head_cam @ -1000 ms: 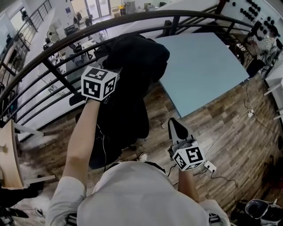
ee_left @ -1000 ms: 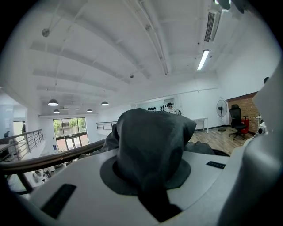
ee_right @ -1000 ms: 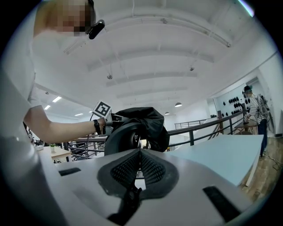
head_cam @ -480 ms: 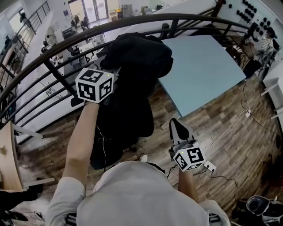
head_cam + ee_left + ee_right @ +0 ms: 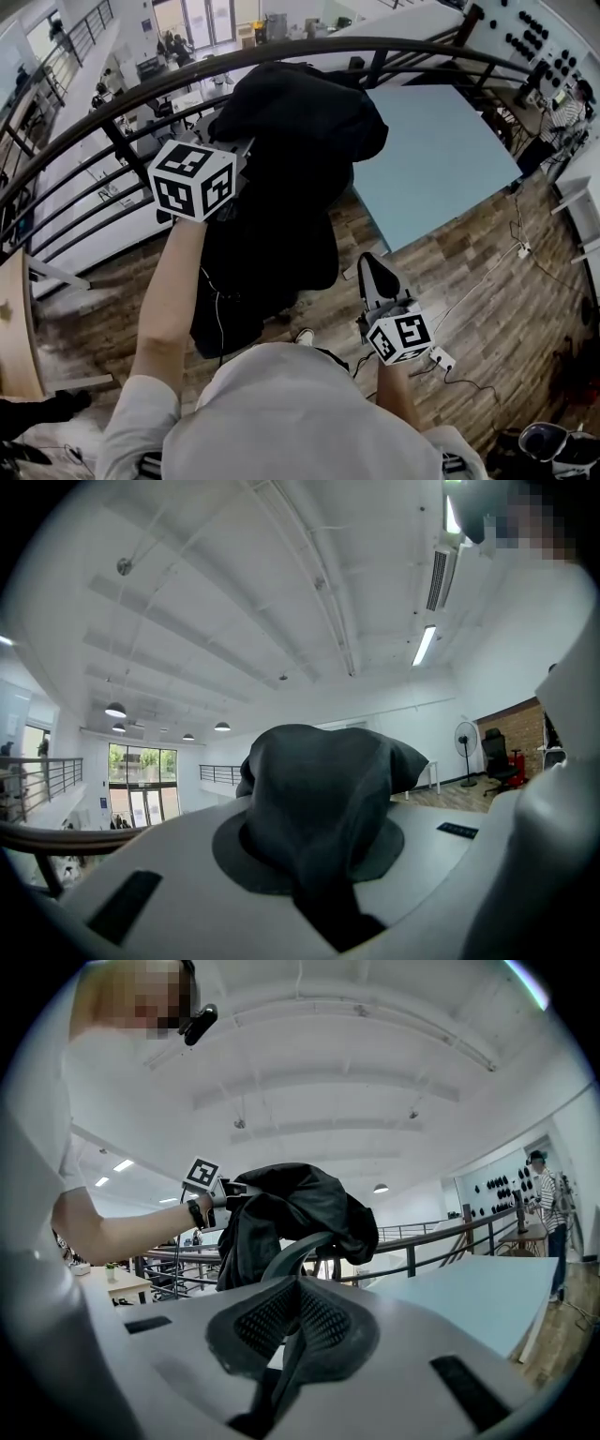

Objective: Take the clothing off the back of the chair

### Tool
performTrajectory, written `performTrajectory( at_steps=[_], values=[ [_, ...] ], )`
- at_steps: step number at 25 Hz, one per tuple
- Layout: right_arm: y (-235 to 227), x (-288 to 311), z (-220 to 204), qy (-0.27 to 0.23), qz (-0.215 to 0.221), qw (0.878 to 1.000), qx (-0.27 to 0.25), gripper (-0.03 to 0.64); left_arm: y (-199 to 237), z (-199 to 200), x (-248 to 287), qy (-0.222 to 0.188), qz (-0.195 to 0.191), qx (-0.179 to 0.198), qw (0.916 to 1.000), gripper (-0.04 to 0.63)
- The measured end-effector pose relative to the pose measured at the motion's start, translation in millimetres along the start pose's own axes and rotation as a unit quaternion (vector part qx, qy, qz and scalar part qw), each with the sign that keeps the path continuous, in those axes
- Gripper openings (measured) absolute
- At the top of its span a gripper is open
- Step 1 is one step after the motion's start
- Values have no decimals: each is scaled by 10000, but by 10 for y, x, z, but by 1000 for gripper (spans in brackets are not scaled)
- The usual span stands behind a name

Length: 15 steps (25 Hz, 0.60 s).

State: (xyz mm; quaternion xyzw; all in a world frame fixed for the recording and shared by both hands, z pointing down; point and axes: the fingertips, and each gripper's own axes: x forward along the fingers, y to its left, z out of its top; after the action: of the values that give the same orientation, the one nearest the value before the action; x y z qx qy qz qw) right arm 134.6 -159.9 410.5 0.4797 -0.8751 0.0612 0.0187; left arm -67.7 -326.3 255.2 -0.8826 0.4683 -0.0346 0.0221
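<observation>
L claw (image 5: 244,150) clamped on black jacket (image 5: 300,122), bunched just ahead of it, rest hanging down w/ chair back (image 5: 286,1252) beside. R claw (image 5: 370,264) pinched shut, empty; jacket ahead-left, apart.

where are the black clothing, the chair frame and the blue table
black clothing (image 5: 300,122): head view, bunched upper part
chair frame (image 5: 292,1251): right gripper view, grey curved bar
blue table (image 5: 431,150): head view, bare top
</observation>
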Motion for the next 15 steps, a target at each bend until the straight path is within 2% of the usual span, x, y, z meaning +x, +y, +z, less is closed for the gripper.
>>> performTrajectory(
  at_steps=[5,15],
  values=[
    [88,24,5,-43,6,10000,-10,20,31,86,-187,-66,65,186,9998,86],
    [110,18,86,-95,-106,9999,-70,20,107,153,-447,-165,106,156,9997,86]
  ],
)
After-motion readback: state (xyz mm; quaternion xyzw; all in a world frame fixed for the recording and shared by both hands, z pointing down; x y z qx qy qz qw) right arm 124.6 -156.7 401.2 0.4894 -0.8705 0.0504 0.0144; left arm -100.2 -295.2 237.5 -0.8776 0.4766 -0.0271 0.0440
